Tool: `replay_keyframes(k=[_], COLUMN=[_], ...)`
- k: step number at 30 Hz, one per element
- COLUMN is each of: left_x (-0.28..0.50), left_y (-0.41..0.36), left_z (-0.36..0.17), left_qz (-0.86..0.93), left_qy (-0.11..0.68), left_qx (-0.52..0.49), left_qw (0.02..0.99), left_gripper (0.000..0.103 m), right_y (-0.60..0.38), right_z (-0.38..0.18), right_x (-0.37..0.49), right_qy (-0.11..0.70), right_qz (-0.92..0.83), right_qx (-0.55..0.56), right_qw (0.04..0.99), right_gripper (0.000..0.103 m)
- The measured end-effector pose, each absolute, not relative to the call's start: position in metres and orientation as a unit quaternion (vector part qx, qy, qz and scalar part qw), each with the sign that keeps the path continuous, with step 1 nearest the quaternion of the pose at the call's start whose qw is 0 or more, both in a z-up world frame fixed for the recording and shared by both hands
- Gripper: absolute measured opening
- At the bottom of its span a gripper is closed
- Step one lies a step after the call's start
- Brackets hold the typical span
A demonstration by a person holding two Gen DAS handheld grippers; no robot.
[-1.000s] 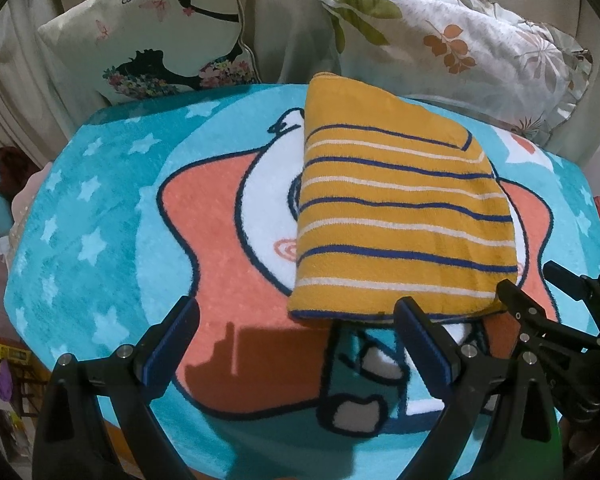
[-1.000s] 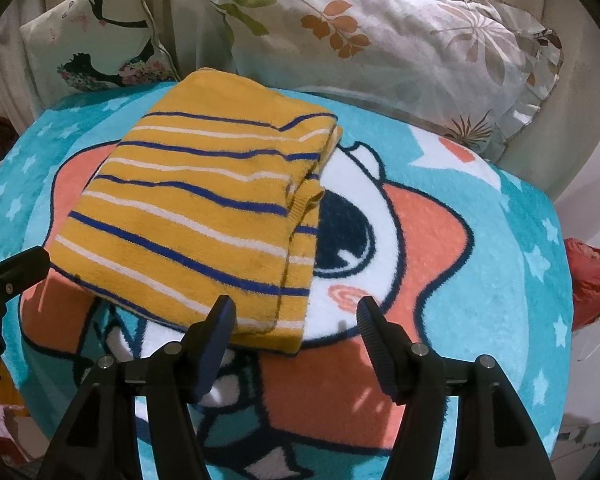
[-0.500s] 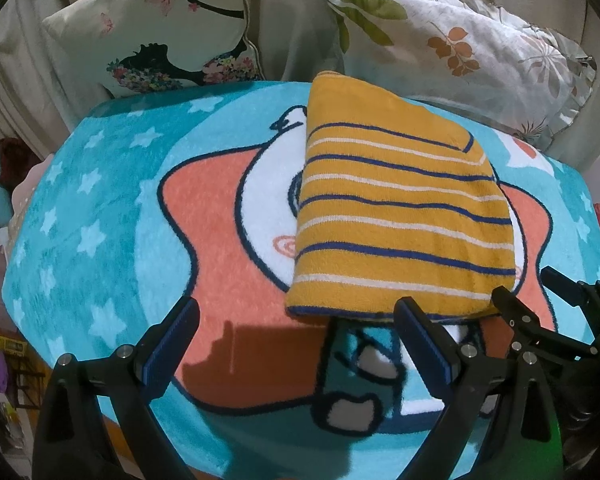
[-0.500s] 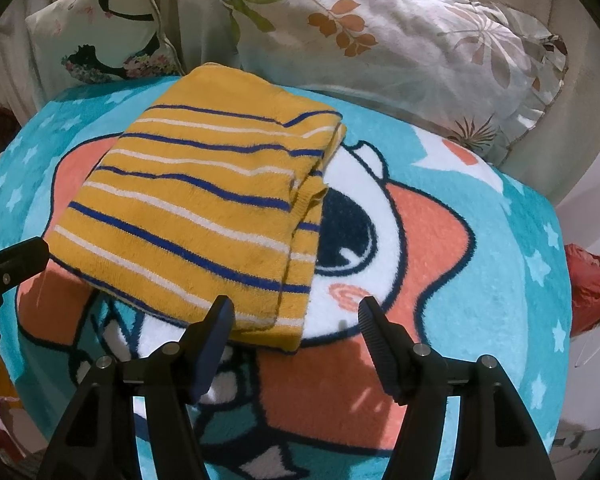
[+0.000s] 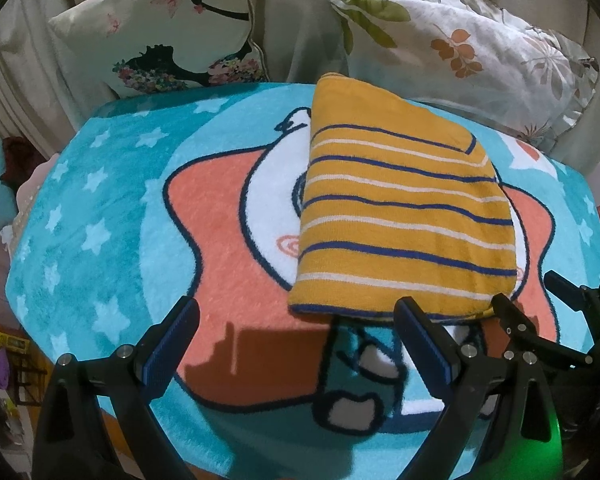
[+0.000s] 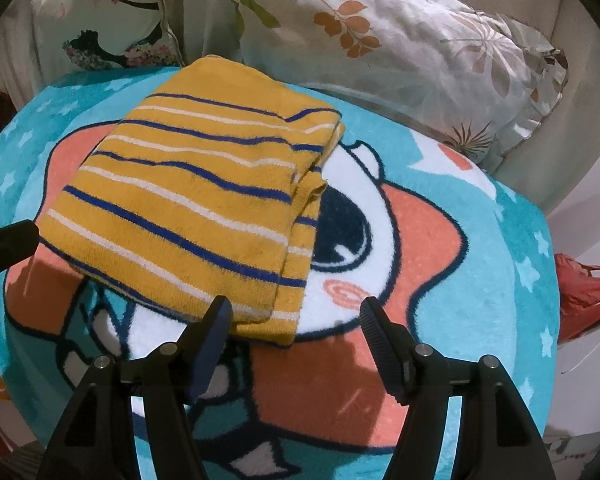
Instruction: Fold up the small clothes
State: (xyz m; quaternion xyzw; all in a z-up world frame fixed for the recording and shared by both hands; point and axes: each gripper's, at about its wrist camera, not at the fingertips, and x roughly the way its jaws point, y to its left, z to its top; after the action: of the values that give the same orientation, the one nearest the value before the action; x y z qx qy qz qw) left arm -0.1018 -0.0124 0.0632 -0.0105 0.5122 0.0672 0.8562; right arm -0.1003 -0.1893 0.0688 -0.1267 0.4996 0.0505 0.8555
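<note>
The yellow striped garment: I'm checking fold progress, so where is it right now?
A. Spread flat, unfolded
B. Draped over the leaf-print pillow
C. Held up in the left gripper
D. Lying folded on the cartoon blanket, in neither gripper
D: the yellow striped garment lies folded on the cartoon blanket, nothing between either gripper's fingers.

blanket point(image 5: 100, 216) bare left, pillows point(image 6: 400, 48) seemingly blocking behind

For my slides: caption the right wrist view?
Open right claw poised at the near edge of a folded yellow striped garment on a cartoon blanket.
</note>
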Motion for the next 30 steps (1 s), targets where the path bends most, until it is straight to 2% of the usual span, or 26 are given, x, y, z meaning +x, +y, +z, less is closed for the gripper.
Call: replay_keyframes(k=[30], left_x=[-0.0994], left_y=[-0.0144], left_z=[0.0571], left_qz=[0.064], left_qy=[0.52], left_qx=[-0.01], left_qw=[0.852], left_gripper=[0.097], right_y=[-0.1908], right_z=[0.0687], right_x=[-0.0992], right_qy=[0.503], right_qz=[0.041], right_qx=[-0.135], right_qw=[0.853], right_gripper=[0.073])
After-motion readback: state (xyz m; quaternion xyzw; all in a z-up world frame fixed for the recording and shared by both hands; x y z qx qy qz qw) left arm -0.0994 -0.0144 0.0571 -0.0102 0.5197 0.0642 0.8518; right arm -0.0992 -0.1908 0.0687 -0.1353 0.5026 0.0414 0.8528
